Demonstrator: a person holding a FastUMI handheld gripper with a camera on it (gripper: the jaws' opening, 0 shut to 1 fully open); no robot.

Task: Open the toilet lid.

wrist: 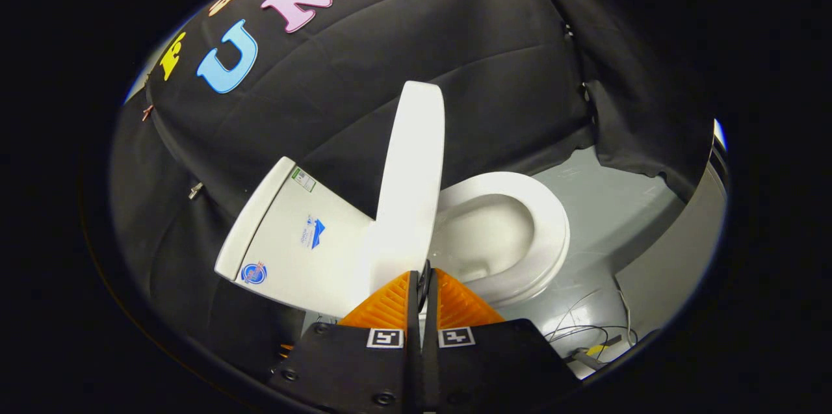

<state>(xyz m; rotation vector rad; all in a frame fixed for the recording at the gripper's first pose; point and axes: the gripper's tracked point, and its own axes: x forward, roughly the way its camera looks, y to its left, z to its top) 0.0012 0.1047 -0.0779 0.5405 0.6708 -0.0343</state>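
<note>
A white toilet stands tilted in the gripper view. Its lid (411,180) is raised and seen nearly edge-on, standing between the tank (292,238) and the seat ring (543,232). The bowl (484,232) lies uncovered inside the ring. My gripper (424,277) is shut, fingers pressed together with nothing between them. The fingertips sit right at the near end of the lid's edge; I cannot tell whether they touch it.
Black cloth hangs behind and around the toilet. The grey floor (611,219) spreads beyond the seat. Loose cables (585,329) and a small yellow piece (597,349) lie on the floor beside my fingers.
</note>
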